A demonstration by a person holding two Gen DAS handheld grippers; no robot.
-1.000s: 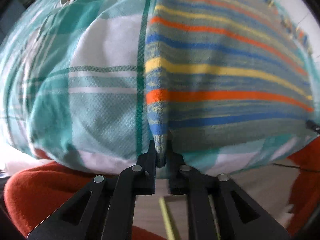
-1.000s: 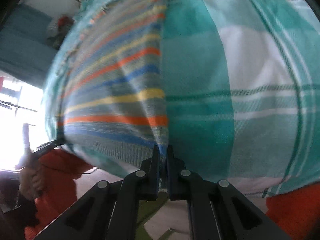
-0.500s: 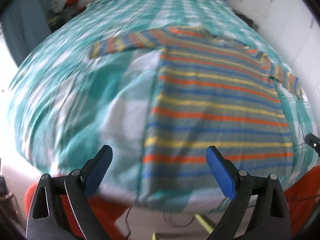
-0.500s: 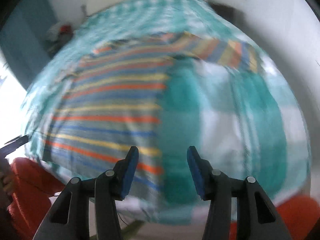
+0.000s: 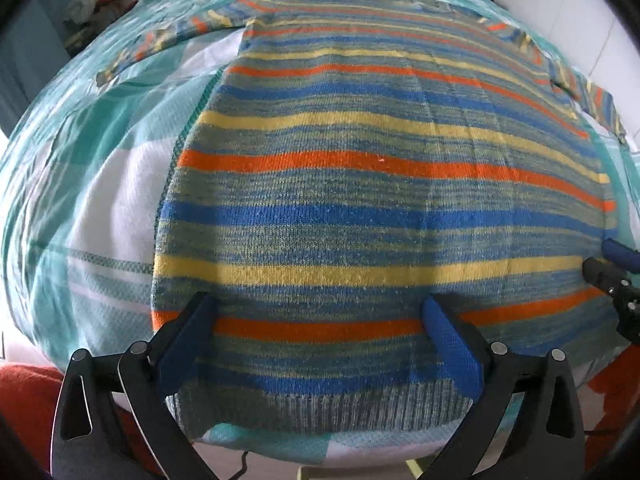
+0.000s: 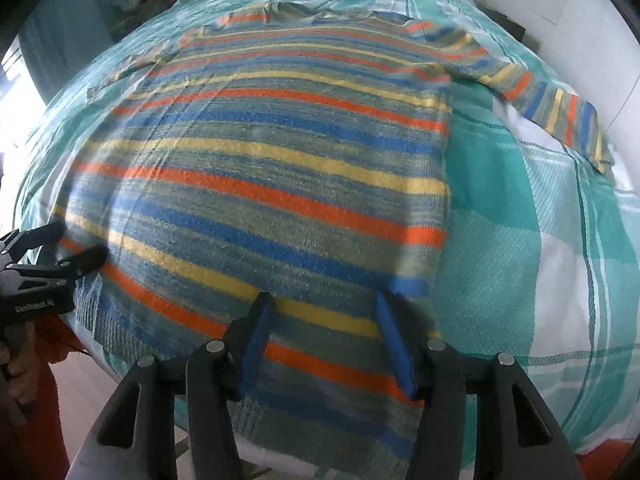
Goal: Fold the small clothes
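Observation:
A small knitted sweater with orange, blue and yellow stripes lies flat on the bed, both sleeves spread out to the sides. Its ribbed grey hem lies at the near edge of the bed. My left gripper hovers over the hem, its jaws opening wide, nothing between them. In the right wrist view the same sweater fills the middle. My right gripper hangs above its lower right corner, jaws still opening, gripping nothing. Each gripper shows at the other view's edge: right gripper, left gripper.
The bed wears a teal and white checked sheet. A white wall runs along its right side. Red cloth shows below the bed's near edge. A heap of clothes lies at the far left.
Both grippers were shut on the sweater's bottom corners a second ago. They let go, opened, pulled back from the cloth, then shifted in over the hem; the sweater now lies flat.

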